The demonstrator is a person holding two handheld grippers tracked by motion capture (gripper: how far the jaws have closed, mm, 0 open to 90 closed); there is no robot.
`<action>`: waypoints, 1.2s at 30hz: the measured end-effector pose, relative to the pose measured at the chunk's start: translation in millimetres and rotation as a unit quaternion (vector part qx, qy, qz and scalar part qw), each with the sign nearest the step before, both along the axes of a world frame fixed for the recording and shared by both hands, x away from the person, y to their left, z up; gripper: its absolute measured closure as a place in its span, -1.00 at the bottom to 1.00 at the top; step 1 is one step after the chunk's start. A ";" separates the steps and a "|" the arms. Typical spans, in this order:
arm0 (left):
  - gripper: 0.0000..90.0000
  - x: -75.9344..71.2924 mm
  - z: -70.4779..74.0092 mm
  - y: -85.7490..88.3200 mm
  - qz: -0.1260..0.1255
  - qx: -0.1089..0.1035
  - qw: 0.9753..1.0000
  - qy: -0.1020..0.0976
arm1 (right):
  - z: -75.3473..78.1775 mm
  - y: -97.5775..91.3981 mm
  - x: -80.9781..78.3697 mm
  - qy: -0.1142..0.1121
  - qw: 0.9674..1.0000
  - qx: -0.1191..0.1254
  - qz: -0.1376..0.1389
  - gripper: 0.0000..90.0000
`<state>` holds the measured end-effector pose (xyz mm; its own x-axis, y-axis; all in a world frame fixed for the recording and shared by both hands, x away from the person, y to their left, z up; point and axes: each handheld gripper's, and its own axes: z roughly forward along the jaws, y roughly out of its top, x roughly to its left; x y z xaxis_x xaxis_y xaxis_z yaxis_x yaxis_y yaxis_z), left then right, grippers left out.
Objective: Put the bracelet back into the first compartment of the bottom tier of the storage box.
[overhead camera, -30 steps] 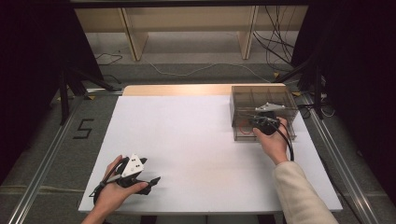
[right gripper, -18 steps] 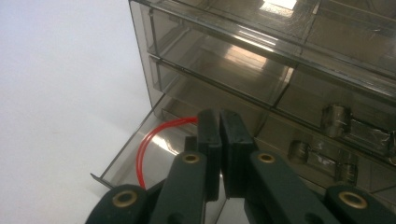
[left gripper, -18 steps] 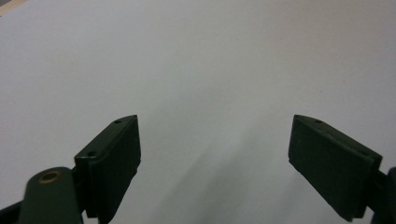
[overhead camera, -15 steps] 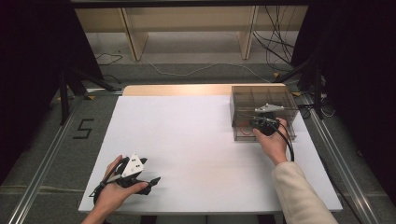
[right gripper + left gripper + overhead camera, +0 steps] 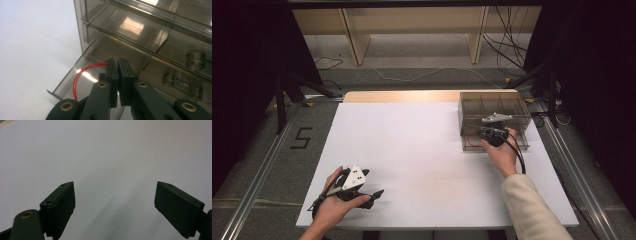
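A white worktop (image 5: 422, 155) spreads under the high view, its far edge showing a strip of bare wood, with dark floor and metal rails to either side. At the worktop's far right corner stands a smoky, see-through drawer cabinet (image 5: 494, 107). In the right gripper view its lowest drawer (image 5: 75, 77) is pulled partway out toward the camera, and a thin red loop, band or cord one cannot tell, (image 5: 77, 77) lies inside it, curving up to the gripper's tips. Two upper drawers sit closed above it, and small round clear pieces (image 5: 196, 60) show in the compartments to the right.

The right hand (image 5: 502, 155), in a cream sleeve, holds the right gripper (image 5: 117, 65) at the cabinet's front; its jaws are pressed together, with the red loop's end meeting them at the tip, though whether it is actually pinched cannot be told.

Near the worktop's front left corner the left hand (image 5: 334, 205) rests with the left gripper (image 5: 374, 197) low over the bare surface, well apart from the cabinet. In the left gripper view its jaws stand wide apart, with nothing between them.
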<state>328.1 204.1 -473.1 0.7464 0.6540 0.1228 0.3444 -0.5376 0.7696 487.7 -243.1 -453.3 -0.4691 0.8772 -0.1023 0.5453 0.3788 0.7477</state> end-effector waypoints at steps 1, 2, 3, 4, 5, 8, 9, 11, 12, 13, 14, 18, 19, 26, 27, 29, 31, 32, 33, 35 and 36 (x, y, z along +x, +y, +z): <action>-0.62 0.0 0.0 0.0 0.000 0.000 1.000 0.000 | -0.4 0.1 0.0 0.000 1.000 -0.001 0.002 0.95; -0.62 -0.1 -0.1 0.0 0.000 0.000 1.000 0.000 | -0.7 0.5 0.0 0.001 1.000 -0.001 0.002 0.95; -0.62 -0.1 -0.1 0.0 0.000 0.000 1.000 0.000 | -0.7 0.5 0.0 0.001 1.000 -0.001 0.002 0.95; -0.62 -0.1 0.0 0.0 0.000 0.000 1.000 0.000 | -1.5 1.2 0.0 0.002 1.000 -0.002 0.003 0.95; -0.62 -0.1 -0.1 0.0 0.000 0.000 1.000 0.000 | -1.9 1.6 -0.1 0.003 1.000 -0.003 0.004 0.95; -0.62 0.0 -0.1 -0.1 -0.001 0.000 1.000 0.000 | -2.9 2.6 0.2 0.004 1.000 -0.004 0.008 0.95; -0.62 0.0 0.0 -0.1 0.000 0.000 1.000 0.000 | -3.2 3.0 0.1 0.004 1.000 -0.004 0.006 0.95; -0.62 0.0 0.0 -0.1 0.000 0.000 1.000 0.000 | -3.5 3.4 0.2 0.005 1.000 -0.004 0.006 0.95; -0.62 0.0 0.0 0.0 0.000 0.000 1.000 0.000 | -4.0 3.7 0.3 0.006 1.000 -0.005 0.008 0.95; -0.62 0.0 0.0 0.0 0.000 -0.001 1.000 0.000 | -4.0 3.7 0.3 0.006 1.000 -0.005 0.008 0.95; -0.63 0.0 -0.1 0.0 0.000 -0.001 1.000 0.001 | -4.6 4.1 0.6 0.008 1.000 -0.006 0.010 0.95; -0.62 0.0 0.1 -0.1 -0.001 -0.001 1.000 0.000 | -5.3 4.5 0.6 0.009 1.000 -0.005 0.010 0.95; -0.62 0.1 0.0 -0.1 0.000 -0.001 1.000 0.000 | -5.5 4.7 0.8 0.009 1.000 -0.006 0.010 0.95; -0.62 0.2 -0.1 0.0 -0.002 0.001 1.000 0.001 | -8.6 5.6 2.1 0.020 1.000 -0.007 0.016 0.94; -0.62 0.2 -0.1 0.0 -0.001 0.001 1.000 0.001 | -8.7 5.8 2.2 0.022 1.000 -0.007 0.016 0.94; -0.62 0.3 -0.2 0.1 -0.001 0.001 1.000 0.001 | -9.4 6.3 2.6 0.022 1.000 -0.006 0.015 0.94; -0.62 0.4 -0.2 0.1 -0.001 0.001 1.000 0.002 | -10.0 6.5 2.7 0.024 1.000 -0.007 0.016 0.94; -0.62 0.4 -0.2 0.0 -0.001 0.001 1.000 0.002 | -10.0 6.5 2.7 0.024 1.000 -0.007 0.016 0.94; -0.62 0.3 -0.4 -0.2 0.000 -0.001 1.000 0.002 | -10.7 6.8 3.0 0.025 1.000 -0.007 0.016 0.94; -0.63 0.2 -0.2 -0.1 -0.001 -0.001 1.000 0.002 | -10.9 6.8 3.1 0.025 1.000 -0.008 0.017 0.94; -0.62 0.3 -0.3 -0.1 0.000 -0.002 1.000 0.002 | -11.2 6.9 3.3 0.025 0.999 -0.009 0.018 0.94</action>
<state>328.4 204.1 -473.4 0.7472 0.6540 0.1184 0.3465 -0.5353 0.7703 491.0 -236.2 -464.6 -0.5058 0.8576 -0.0927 0.5681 0.4121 0.7123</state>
